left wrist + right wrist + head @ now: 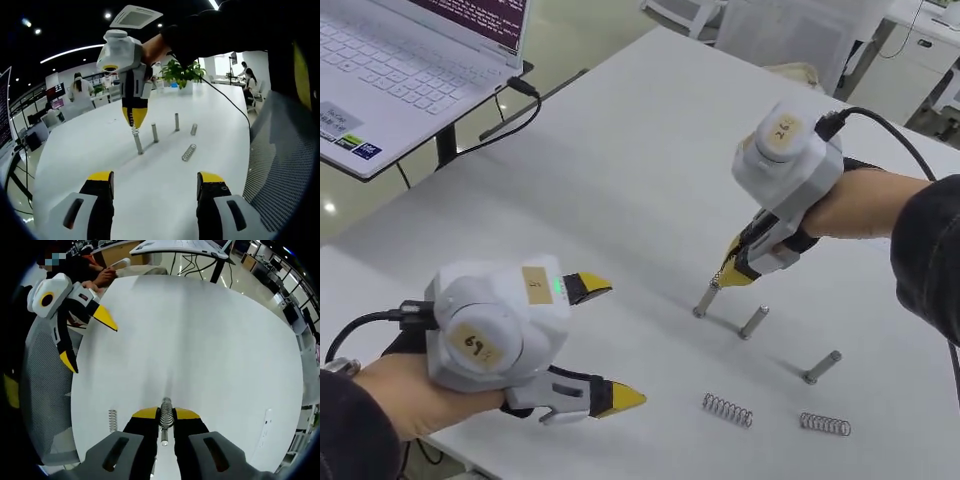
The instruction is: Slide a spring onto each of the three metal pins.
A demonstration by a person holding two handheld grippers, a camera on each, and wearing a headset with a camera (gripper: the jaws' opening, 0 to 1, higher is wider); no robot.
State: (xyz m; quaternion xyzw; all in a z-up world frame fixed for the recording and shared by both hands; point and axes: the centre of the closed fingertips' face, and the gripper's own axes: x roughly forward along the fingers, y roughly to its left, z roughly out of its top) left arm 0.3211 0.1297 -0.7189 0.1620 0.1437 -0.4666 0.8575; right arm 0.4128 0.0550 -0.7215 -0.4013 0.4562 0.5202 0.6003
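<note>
Left gripper [610,342]: held low over the near left of the table [620,150], yellow-tipped jaws spread wide, nothing between them and nothing touched.
Left loose spring [727,409]: short silvery coil, lying flat on the white top near the front edge, just right of the left gripper's lower jaw tip but clear of it.
Right loose spring [824,424]: same kind of coil, lying flat further right, apart from the first and close in front of the last pin.
Last pin [822,367]: plain grey metal rod standing on the table, bare.
Middle pin [753,322]: same rod, standing between the other two, bare.
First pin [705,298]: leftmost and farthest of the row, standing directly under the right gripper's tips.
Held spring [166,412]: pinched crosswise between the two yellow tips, coil in line with the first pin, lower end meeting the pin's top. How far down the pin it sits cannot be told.
Right gripper [732,275]: angled down from the far right, jaws clamped narrow on the held spring, with only the coil's width between them.
Laptop [410,60]: open on a stand beyond the far-left table edge, well apart from the pins and springs.
</note>
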